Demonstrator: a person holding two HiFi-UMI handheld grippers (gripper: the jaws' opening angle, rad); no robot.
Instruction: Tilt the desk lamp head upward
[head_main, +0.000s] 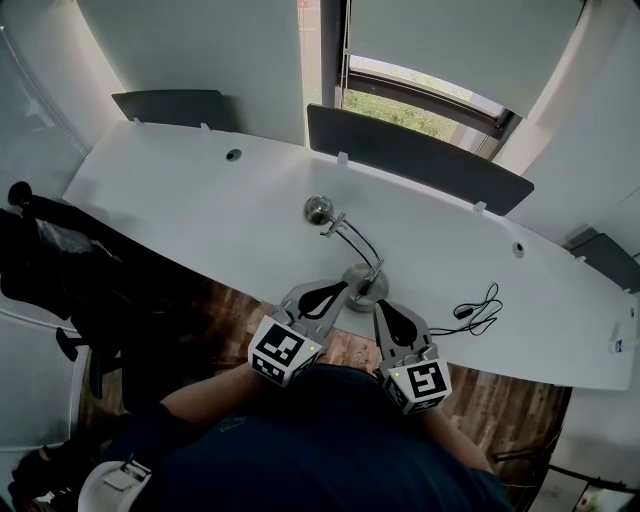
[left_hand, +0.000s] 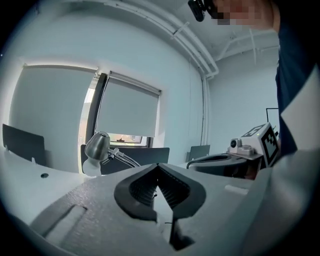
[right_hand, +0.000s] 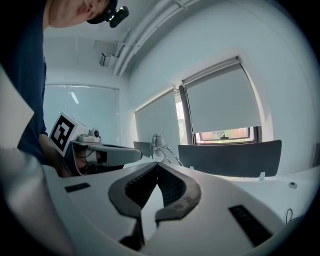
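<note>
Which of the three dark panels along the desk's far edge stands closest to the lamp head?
The long middle panel, under the window: the lamp head sits near its left end. The left panel and the right panel stand far off.

Soft daylight enters through the window (head_main: 420, 105) at the far side, beneath lowered blinds (head_main: 460, 40), and fills the room evenly with a cool, bluish cast. The white bench (head_main: 180, 190) is bright, with only faint shadows; the floor (head_main: 500, 400) under its near edge is dim. The metal lamp head (head_main: 318, 209) carries a small glint. Both gripper views bulge strongly, with black corners, and the left gripper (left_hand: 158, 166) and right gripper (right_hand: 157, 165) look slightly soft close to the lens.
</note>
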